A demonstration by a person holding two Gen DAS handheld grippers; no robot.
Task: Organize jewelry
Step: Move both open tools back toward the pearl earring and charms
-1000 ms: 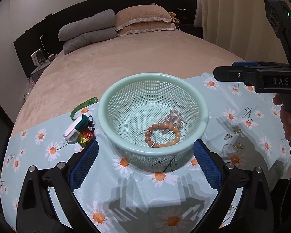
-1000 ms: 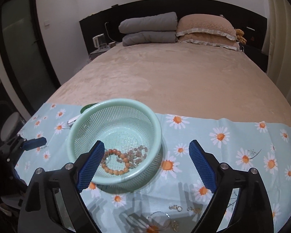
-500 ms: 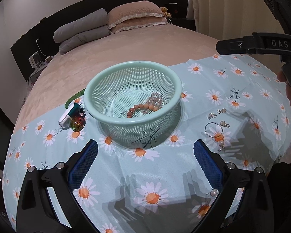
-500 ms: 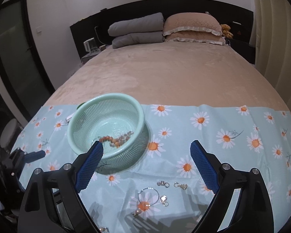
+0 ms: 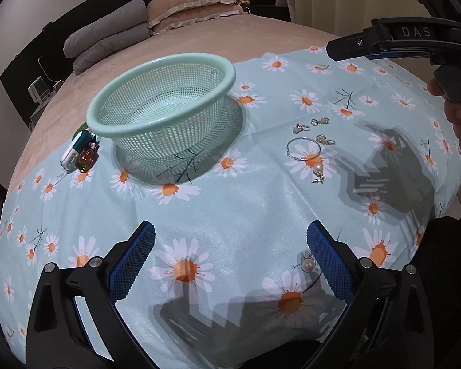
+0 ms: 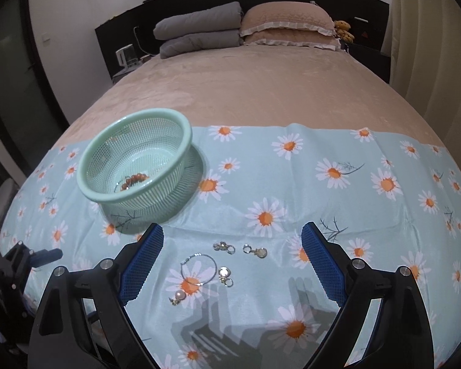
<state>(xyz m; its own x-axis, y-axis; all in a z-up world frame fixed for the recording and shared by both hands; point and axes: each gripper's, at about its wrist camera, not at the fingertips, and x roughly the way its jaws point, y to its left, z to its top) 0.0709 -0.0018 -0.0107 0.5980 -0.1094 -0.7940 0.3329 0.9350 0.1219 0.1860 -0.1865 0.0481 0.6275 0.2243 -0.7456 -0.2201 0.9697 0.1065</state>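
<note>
Bed covered at its near end by a daisy-print cloth. Mint green mesh basket stood on the cloth, at 10 o'clock in the right wrist view; an orange bead bracelet lay in its bottom.

Loose jewelry lay on the cloth, apart from the basket: a thin hoop earring with a pearl drop, and three small charms just beyond and beside it. In the right wrist view this group sat between the spread blue pads of the right claw, which hovered above without touching any piece.

Left claw was also spread wide and held nothing. A second pearl earring lay on the cloth close by the inside of its right pad; contact could not be judged.

In the left wrist view, the basket was at 11 o'clock. A small white and green object and a reddish faceted trinket lay at its left side. A hand on the right claw's grip showed at 2 o'clock.

Grey and tan pillows were stacked at the headboard.
</note>
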